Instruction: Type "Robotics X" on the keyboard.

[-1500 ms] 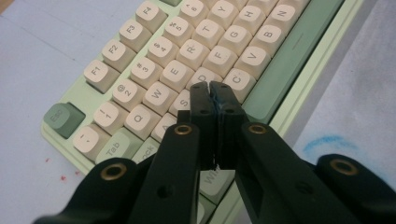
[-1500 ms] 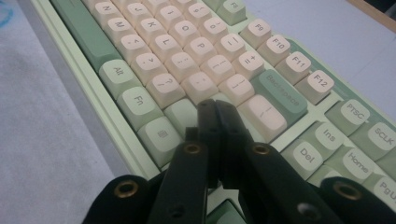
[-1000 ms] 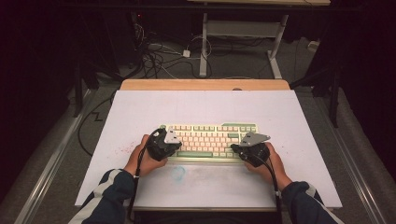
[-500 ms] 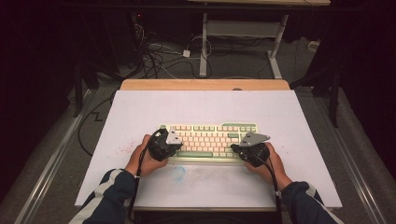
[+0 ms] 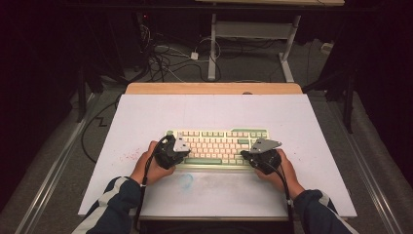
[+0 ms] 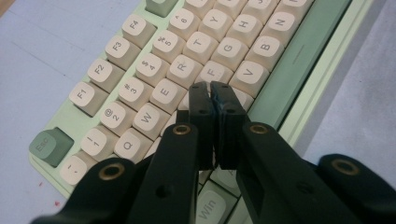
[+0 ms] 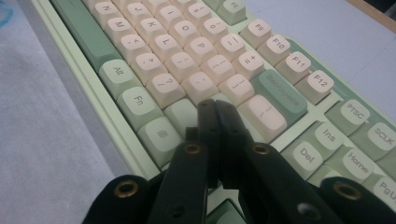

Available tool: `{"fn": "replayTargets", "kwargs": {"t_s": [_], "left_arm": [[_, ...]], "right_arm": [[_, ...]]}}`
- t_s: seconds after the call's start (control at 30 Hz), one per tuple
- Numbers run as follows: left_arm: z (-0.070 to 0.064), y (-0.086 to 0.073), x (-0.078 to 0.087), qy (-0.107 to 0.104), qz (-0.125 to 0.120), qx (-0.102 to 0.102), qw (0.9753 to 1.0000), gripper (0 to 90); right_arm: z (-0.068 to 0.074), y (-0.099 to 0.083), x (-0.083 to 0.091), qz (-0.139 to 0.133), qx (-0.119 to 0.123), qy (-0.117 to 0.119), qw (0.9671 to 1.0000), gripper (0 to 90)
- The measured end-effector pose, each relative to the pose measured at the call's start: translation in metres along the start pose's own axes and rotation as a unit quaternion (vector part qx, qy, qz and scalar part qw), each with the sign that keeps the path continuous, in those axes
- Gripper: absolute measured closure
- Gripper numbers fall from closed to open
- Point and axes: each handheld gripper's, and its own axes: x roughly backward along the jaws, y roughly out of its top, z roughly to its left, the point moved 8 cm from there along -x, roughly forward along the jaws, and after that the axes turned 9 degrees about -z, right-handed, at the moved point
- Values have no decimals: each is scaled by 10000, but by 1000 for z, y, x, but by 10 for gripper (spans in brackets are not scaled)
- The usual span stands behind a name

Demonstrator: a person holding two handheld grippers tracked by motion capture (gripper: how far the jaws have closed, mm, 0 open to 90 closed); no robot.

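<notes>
Jaws pressed together on both my left gripper (image 6: 212,91) and right gripper (image 7: 215,106), poised as pokers for pressing keyboard (image 5: 219,144) keys at frame centre

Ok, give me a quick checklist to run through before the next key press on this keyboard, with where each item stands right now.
1. Left gripper jaws shut to make one tip: ok, closed together with nothing between them.
2. Right gripper jaws shut: ok, also closed and empty.
3. Left tip over the intended key: cannot tell; it sits low near the D and F keys, contact hidden.
4. Right tip placement: cannot tell; it hides the key below, near Backspace.
5. Keyboard flat and square on the white table: ok.
6. Cables clear of the keys: ok, both trail back along the forearms.
</notes>
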Motion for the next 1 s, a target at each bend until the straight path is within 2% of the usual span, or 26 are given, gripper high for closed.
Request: {"fn": "replayTargets", "kwargs": {"t_s": [0.33, 0.5, 0.83, 1.0], "left_arm": [[-1, 3, 2, -31, -71, -23, 10000, 826], [0, 6, 3, 0, -170, -30, 9999, 789], [5, 21, 6, 157, -637, -4, 9978, 623], [5, 26, 6, 242, -821, 0, 9963, 538]], "right_arm": [[-1, 0, 0, -6, 55, -5, 10000, 900], [-2, 0, 1, -28, -57, 0, 10000, 879], [-7, 11, 10, -313, -125, -115, 9994, 844], [-10, 17, 15, -523, -168, -209, 9983, 769]]}}
